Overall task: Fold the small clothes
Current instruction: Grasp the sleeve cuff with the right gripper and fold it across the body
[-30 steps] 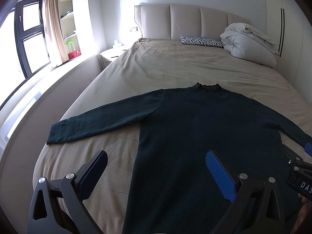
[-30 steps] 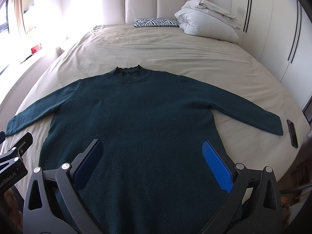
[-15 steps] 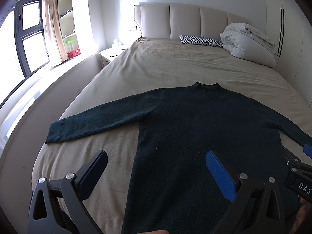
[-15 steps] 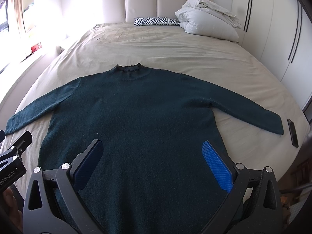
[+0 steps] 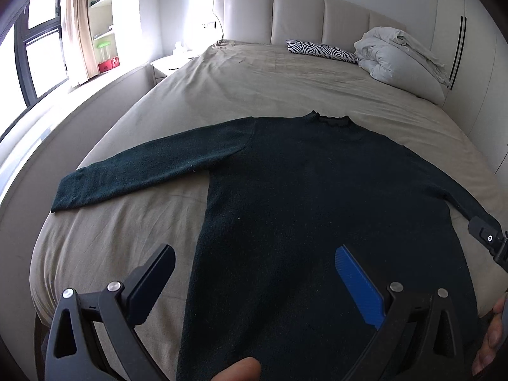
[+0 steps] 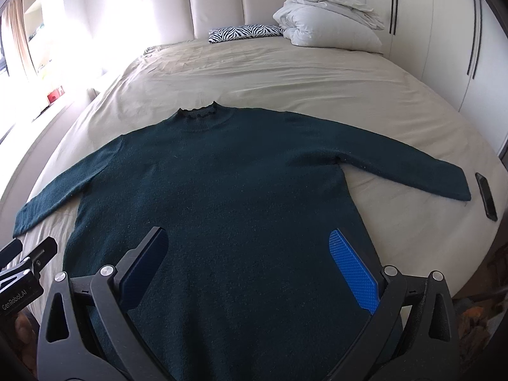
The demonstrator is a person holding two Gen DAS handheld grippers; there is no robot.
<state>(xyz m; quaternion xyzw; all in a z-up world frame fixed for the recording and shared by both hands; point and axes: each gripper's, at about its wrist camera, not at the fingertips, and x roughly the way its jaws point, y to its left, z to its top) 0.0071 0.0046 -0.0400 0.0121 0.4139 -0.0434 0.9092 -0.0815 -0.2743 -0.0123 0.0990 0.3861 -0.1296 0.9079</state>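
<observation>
A dark green long-sleeved sweater [image 5: 317, 197] lies flat on the beige bed, collar toward the headboard, both sleeves spread out; it also shows in the right wrist view [image 6: 222, 190]. My left gripper [image 5: 254, 273] is open and empty above the sweater's lower left side. My right gripper [image 6: 247, 263] is open and empty above the sweater's lower middle. Each gripper's body shows at the edge of the other's view.
The bed [image 6: 270, 76] has a zebra-print pillow [image 6: 244, 31] and a folded white duvet [image 6: 327, 22] by the headboard. A dark phone [image 6: 485, 200] lies beyond the right sleeve cuff. A nightstand [image 5: 171, 63] and a window ledge stand at left. Wardrobe doors stand at right.
Both grippers have tilted and shifted slightly over the sweater. The sweater has not moved and both grippers stay open.
</observation>
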